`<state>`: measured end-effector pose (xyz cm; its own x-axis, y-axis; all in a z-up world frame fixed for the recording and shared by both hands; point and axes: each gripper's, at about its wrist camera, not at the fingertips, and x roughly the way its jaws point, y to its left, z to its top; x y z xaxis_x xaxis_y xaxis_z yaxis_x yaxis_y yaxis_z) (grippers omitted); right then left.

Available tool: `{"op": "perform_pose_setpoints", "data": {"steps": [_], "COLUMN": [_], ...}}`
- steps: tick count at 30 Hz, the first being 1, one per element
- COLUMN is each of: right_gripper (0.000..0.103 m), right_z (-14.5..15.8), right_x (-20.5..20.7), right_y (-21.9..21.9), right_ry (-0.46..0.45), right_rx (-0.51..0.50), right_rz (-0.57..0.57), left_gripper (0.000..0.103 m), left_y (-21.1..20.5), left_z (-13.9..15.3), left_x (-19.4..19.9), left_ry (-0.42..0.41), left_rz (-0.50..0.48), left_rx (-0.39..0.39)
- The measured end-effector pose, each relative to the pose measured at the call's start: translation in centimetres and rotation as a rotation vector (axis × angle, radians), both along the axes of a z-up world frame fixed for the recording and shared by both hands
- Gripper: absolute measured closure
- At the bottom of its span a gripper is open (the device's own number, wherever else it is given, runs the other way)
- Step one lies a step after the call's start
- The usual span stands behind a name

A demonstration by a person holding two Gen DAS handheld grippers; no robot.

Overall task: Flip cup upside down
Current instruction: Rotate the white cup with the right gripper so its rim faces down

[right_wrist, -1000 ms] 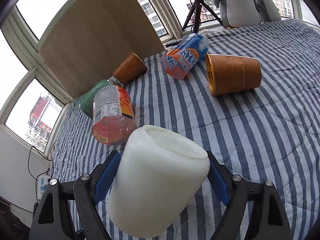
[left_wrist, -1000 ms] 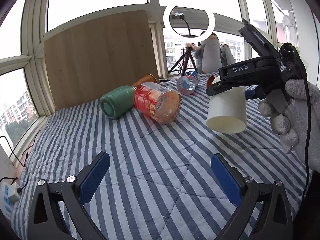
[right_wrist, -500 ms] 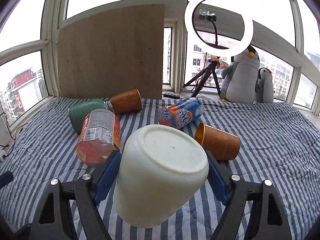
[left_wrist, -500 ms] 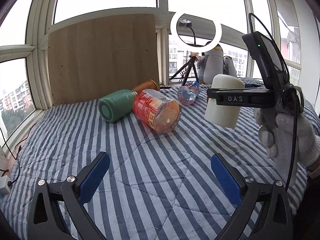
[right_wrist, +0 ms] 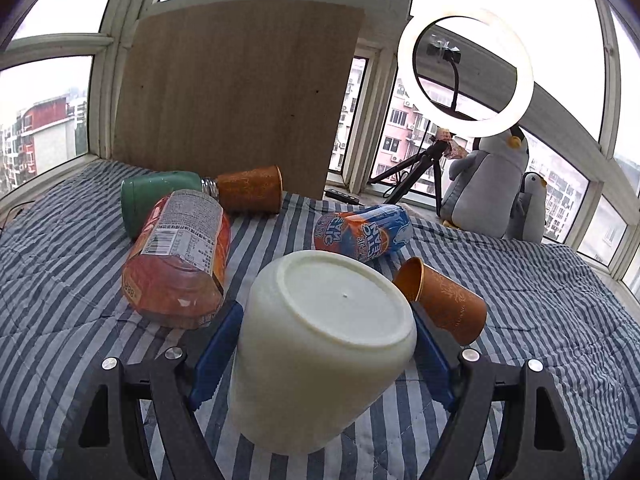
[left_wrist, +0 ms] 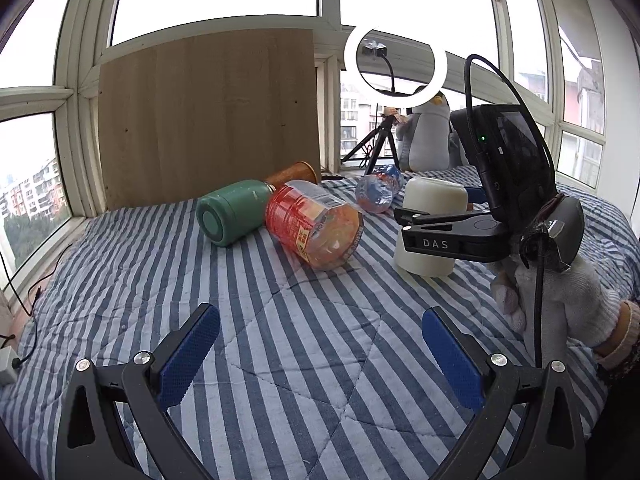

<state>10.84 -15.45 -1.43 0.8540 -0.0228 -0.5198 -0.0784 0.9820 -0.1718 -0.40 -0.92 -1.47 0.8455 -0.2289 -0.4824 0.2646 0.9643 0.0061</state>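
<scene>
So the white cup (right_wrist: 320, 344) is already bottom-up, pinched between the blue pads of the right tongs (right_wrist: 324, 348) and sitting on or just above the striped blanket (left_wrist: 280, 320); looks like the set-down step, and what's left is letting go and backing straight out. The left tongs (left_wrist: 320, 352) hang wide open with nothing in them. Watch the orange bottle (right_wrist: 180, 260) just left of the right tongs and the brown cup (right_wrist: 444, 300) just right; open blanket is behind.
</scene>
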Motion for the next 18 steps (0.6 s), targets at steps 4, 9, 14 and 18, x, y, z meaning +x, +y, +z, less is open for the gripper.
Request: {"op": "perform_pose_setpoints", "data": {"steps": [4,9,14,18], "right_gripper": [0.025,0.025,0.026,0.026], "right_z": [-0.3,-0.4,-0.6,-0.4], "right_x": [0.2,0.2,0.1,-0.2], "right_y": [0.3,0.6,1.1,1.0], "right_ry": [0.007,0.008,0.012,0.004], "right_rx": [-0.011,-0.03,-0.053,-0.046], "right_rz": [0.008,0.009,0.017,0.028], "left_gripper": [0.0,0.0,0.0,0.0], "left_y": [0.0,0.0,-0.2,-0.3], "left_z": [0.0,0.0,0.0,0.0], "left_x": [0.0,-0.1,-0.2,-0.2], "left_ry": [0.0,-0.004,-0.004,-0.003], "left_rz": [-0.002,-0.003,-0.005,-0.005], "left_rx": [0.002,0.004,0.01,0.013]}}
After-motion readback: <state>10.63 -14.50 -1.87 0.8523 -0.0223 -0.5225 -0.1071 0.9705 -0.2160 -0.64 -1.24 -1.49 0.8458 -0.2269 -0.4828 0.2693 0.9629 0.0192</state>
